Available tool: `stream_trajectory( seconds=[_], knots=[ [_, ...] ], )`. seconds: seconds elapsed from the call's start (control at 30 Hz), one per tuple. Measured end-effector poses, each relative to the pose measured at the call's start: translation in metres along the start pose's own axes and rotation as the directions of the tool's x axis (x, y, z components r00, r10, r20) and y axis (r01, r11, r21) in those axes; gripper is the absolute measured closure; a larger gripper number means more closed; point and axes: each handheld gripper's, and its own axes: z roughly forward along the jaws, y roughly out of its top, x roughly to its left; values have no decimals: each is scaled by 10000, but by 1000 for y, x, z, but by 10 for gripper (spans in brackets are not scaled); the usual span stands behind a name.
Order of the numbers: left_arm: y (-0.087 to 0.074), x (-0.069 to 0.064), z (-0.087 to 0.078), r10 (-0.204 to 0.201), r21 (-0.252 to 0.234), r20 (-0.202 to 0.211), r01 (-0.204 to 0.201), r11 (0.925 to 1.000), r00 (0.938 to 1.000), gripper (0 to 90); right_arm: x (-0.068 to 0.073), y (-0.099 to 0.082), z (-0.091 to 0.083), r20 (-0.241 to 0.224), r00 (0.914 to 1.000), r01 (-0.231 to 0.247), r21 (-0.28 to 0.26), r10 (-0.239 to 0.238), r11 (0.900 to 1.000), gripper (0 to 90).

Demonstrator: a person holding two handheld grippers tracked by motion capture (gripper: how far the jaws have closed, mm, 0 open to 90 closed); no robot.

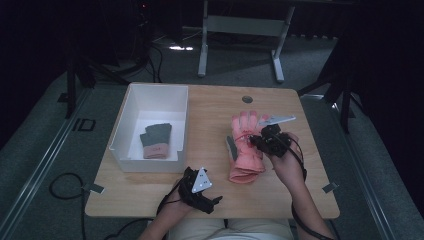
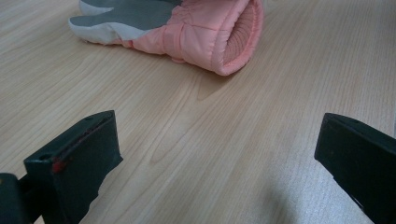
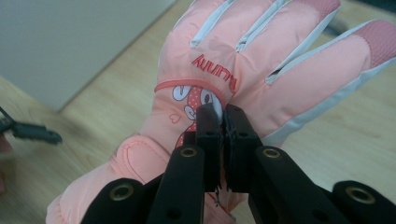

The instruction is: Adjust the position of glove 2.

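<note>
Starting at the left of the high view, the white bin [image 1: 131, 107] is sitting at about ten o'clock on the tabletop [image 1: 210, 107], and a small grey-and-pink glove [image 1: 156, 140] is lying flat on its floor, cuff toward the person. No writing is readable on it from here.

Moving to six o'clock, the left gripper [image 1: 216, 201] is resting low near the tabletop's near edge. In the left gripper view its jaws are standing spread wide over bare wood, nothing between them, and the pink glove [image 2: 187, 32] is lying well ahead of them at about twelve o'clock, its ribbed cuff opening facing this way and its grey palm patch showing.

On to the right: the pink glove [image 1: 246, 145] is stretching from the centre of the tabletop toward one o'clock, fingers pointing away from the person, and the right gripper [image 1: 253, 141] is sitting at the back of it. In the right gripper view the jaws are pressed together and pinching a fold of the pink fabric [image 3: 219, 112] at the back of the hand, right at a cartoon figure with a spotted patch. Just above that, at twelve o'clock from the jaws, red lettering is showing upside down; it is looking like "BUNNY", though I cannot read it for certain. The glove's fingers are fanning out beyond, toward one and two o'clock.
</note>
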Motion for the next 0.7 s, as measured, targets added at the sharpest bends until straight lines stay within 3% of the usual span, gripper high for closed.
stream_trajectory(
  seconds=[0.33, 0.57, 0.7],
  knots=[
    [0, -1, 2, -6, 93, 73, 5, 10000, 10000, 0, -3, -13, 33, -33, 9996, -266, 737, 269, 9969, 854],
    [-1, 0, 2, -39, 93, 85, 38, 9999, 10000, 0, -6, -21, 50, 134, 9991, -411, 996, 400, 9942, 850],
    [-1, -1, 2, -49, 149, 108, 47, 9999, 9999, 0, -8, -26, 59, -58, 9988, -480, 1031, 489, 9935, 822]
  ],
)
